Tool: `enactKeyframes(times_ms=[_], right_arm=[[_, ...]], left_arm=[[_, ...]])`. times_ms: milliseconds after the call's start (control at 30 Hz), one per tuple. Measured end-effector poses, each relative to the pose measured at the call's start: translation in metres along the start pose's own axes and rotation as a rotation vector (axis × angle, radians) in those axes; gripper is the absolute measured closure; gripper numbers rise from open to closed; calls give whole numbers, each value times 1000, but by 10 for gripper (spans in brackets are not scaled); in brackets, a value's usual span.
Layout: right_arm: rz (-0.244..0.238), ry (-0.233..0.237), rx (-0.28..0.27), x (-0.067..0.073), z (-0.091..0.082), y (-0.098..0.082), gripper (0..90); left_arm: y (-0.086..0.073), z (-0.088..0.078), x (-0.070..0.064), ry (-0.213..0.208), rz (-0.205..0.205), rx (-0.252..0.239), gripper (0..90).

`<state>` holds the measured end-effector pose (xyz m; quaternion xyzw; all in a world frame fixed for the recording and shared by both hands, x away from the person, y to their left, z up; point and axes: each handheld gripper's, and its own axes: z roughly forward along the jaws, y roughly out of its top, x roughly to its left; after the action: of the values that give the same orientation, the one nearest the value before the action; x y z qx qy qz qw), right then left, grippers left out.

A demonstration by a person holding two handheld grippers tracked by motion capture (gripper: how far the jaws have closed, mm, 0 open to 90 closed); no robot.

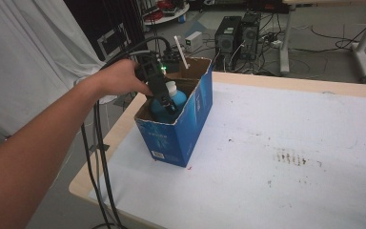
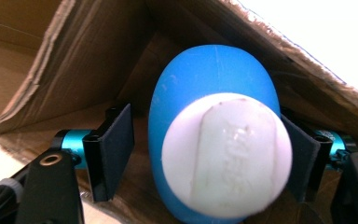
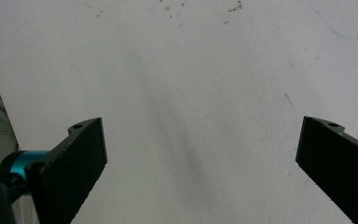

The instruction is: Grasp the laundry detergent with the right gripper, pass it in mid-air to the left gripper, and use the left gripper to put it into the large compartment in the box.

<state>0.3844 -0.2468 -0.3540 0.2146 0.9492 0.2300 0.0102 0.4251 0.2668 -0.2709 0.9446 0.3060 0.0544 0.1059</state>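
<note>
- The left gripper reaches down into an open blue cardboard box, held by the person's left hand.
- A blue bottle with a white cap sits inside the box, right between the left gripper's jaws.
- In the left gripper view, one jaw stands a little apart from the bottle. The other jaw is half hidden behind the cap, so I cannot tell if the bottle is squeezed or loose.
- Brown cardboard walls rise just behind the bottle and the jaws.
- The box stands on a white sheet that covers the table. The table's pale wood edge shows around the sheet.
- Small dark brown stains dot the sheet, well off to the side of the box.
- The right gripper hangs over the bare white sheet with its jaws spread wide apart and holding no thing.
- Black cables trail from the left gripper down past the table edge.
- Beyond the box, on the grey floor, stand two dark computer towers and many loose wires.
- A white curtain hangs behind the person's arm.
</note>
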Motion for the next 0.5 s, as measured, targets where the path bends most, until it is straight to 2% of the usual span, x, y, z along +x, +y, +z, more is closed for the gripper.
enactKeyframes(times_ms=[200, 500], right_arm=[[-2, -1, -6, 1, -1, 1, 9], [5, -2, -14, 2, -3, 0, 9]], left_arm=[[-2, -10, -1, 8, 1, -30, 240], [0, -39, -8, 39, -2, -107, 219]])
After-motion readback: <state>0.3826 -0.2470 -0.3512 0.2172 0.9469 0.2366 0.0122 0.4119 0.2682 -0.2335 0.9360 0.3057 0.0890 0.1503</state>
